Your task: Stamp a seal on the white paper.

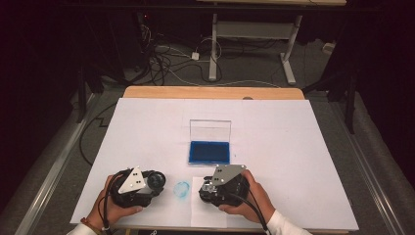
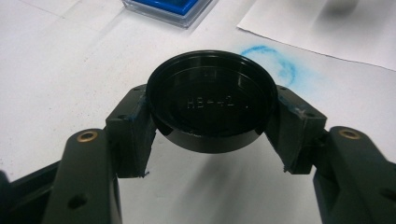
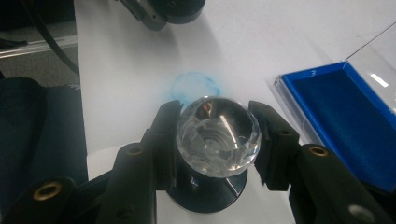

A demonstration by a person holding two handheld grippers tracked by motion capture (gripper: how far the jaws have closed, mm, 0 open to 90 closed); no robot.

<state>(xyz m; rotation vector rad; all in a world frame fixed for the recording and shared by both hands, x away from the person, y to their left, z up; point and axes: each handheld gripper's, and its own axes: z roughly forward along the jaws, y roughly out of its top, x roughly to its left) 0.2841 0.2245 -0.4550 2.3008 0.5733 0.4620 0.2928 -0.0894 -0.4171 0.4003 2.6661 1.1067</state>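
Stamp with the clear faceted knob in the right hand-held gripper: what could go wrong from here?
1. The stamp is gripped by its smooth faceted knob, so it might slip or twist in the right hand-held gripper.
2. A blue ink ring already marks the table cover beside the paper sheet; another misplaced press could stain it again.
3. The black cap sits between the left hand-held gripper's jaw tips by its rim and could drop.

The ink pad case [image 1: 209, 152] lies behind the ink smudge [image 1: 181, 189], which lies just left of the paper sheet [image 1: 208, 215].
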